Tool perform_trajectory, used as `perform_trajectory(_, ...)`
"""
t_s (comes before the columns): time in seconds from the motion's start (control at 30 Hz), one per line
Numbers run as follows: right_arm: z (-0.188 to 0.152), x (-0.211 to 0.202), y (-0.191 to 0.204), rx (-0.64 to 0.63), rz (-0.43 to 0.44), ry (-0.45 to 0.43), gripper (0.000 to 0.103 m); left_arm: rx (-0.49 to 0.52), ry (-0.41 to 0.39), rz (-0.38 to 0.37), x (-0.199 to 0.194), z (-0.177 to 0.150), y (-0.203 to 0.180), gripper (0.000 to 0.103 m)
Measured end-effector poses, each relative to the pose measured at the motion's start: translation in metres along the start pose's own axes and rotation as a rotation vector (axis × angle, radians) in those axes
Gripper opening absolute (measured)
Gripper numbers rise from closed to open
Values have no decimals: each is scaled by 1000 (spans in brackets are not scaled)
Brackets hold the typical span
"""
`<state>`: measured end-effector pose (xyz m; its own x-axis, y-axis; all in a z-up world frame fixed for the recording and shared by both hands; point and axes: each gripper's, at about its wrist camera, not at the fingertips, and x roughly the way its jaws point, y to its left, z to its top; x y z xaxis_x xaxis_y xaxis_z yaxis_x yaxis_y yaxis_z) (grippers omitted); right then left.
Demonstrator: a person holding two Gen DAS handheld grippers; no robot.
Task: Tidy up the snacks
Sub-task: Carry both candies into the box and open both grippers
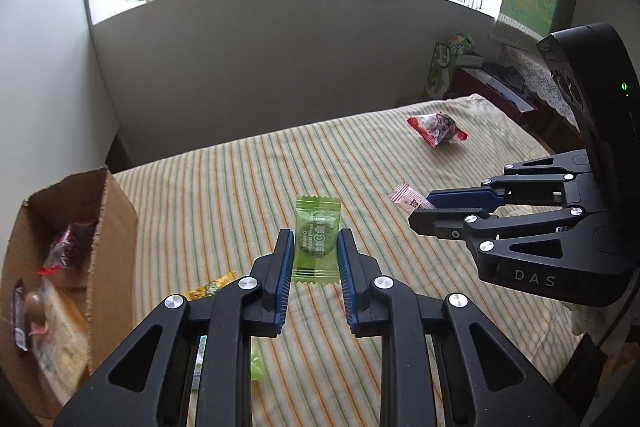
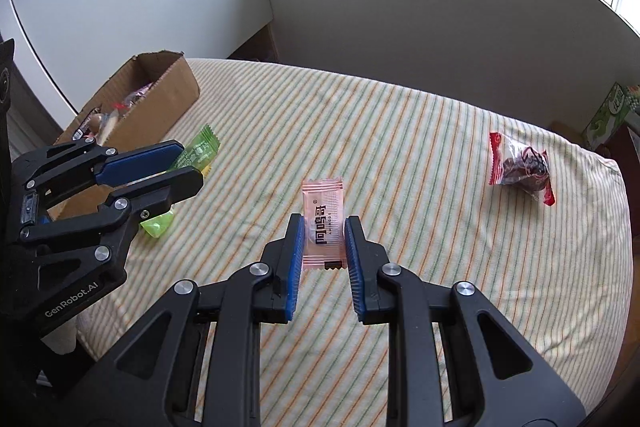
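Box: the cardboard box (image 1: 116, 227) sits at your 9 o'clock in the left wrist view, already holding several snacks.
Left gripper: your left gripper (image 1: 316, 247) is clamped on the green candy (image 1: 316, 243), pads pressing both long edges; it looks lifted off the striped cloth (image 1: 240, 179), though that's a judgement.
Loose pieces: a yellow wrapper (image 1: 210, 287) lies at 7 o'clock of the green candy, another green piece (image 2: 158, 227) below your left gripper.
Right gripper: your right gripper (image 2: 323, 235) pinches the pink candy (image 2: 323, 223) the same way.
Red packet: the red packet (image 2: 520, 163) waits at 2 o'clock, well apart.
Risk: slick wrappers can slide out if you swing fast; both grippers heading for the box together could collide.
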<state>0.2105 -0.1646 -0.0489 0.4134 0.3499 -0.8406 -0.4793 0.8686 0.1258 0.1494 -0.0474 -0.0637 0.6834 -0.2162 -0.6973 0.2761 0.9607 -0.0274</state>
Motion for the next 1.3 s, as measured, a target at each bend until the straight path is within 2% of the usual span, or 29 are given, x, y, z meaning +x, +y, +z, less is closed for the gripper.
perform_trajectory(0.37,43,-7,82,-85,111,-83,21,-100,-126,96,-59,-14,59,20)
perform_trajectory(0.57,59,8,129,-136,164,-84,21,-152,-134,155,-70,-28,96,20)
perform_trajectory(0.8,75,29,165,-155,220,-68,21,-211,-119,213,-74,-45,136,20)
perform_trajectory(1.07,89,53,198,-179,247,-55,22,-253,-118,253,-79,-55,159,22)
perform_trajectory(1.13,91,55,197,-166,252,-50,28,-263,-117,270,-79,-56,162,23)
perform_trajectory(1.2,92,55,194,-146,259,-56,42,-262,-116,268,-79,-56,163,27)
perform_trajectory(1.3,93,51,188,-125,258,-63,48,-262,-124,270,-84,-60,162,30)
